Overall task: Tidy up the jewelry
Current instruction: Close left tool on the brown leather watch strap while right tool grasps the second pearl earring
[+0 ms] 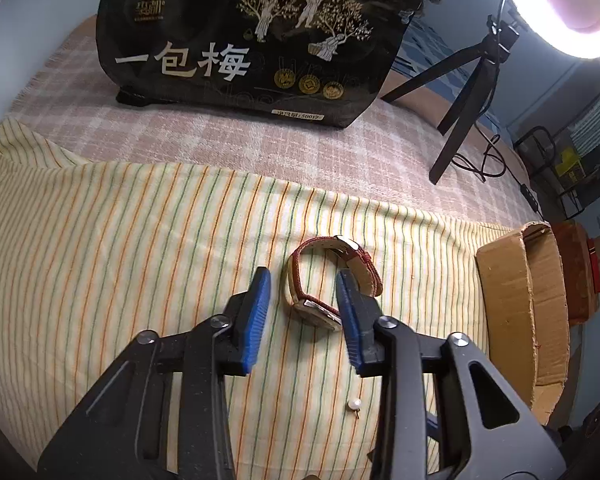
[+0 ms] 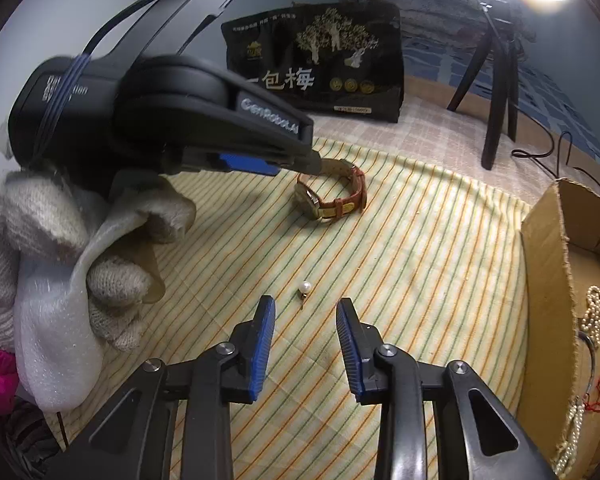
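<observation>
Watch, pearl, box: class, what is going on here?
A person holding a tool in each hand is sorting jewelry on a striped cloth. The left tool is open beside the watch, not yet gripping it. The right tool is open just short of a pearl earring. The cardboard box already holds pearl strands.

Ring light (image 1: 560,4) glares top right; edges warp.
</observation>
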`<act>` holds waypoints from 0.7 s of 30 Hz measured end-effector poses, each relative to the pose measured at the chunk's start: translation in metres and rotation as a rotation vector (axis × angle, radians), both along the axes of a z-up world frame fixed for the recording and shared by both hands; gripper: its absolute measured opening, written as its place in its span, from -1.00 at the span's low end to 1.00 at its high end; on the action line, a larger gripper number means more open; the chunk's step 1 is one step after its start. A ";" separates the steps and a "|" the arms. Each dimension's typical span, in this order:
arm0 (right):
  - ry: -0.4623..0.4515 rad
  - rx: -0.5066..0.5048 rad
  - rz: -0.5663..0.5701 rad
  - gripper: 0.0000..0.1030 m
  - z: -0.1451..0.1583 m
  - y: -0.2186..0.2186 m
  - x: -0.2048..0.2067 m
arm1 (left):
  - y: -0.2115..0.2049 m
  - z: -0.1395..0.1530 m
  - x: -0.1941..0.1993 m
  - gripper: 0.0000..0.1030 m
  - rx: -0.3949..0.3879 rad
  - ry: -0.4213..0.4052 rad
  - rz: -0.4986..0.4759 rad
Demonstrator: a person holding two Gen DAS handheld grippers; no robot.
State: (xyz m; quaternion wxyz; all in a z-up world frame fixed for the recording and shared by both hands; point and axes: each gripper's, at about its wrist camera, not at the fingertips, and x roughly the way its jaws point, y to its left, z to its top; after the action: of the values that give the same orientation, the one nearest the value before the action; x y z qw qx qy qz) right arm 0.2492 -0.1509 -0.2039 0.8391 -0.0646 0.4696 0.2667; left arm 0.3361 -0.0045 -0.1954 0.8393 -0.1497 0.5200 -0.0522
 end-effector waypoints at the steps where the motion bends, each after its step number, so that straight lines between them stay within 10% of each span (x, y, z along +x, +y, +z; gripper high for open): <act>1: 0.000 -0.004 0.004 -0.41 -0.001 0.000 0.000 | 0.000 -0.002 0.001 -0.42 -0.001 0.003 0.001; 21: -0.028 -0.056 0.057 -0.58 -0.020 0.024 0.009 | 0.000 -0.025 0.014 -0.59 0.002 0.040 0.020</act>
State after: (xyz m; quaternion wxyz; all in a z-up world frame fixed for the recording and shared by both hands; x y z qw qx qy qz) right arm 0.2582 -0.1271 -0.2236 0.8354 -0.1054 0.4632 0.2764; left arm 0.3503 -0.0041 -0.2202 0.8295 -0.1552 0.5350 -0.0404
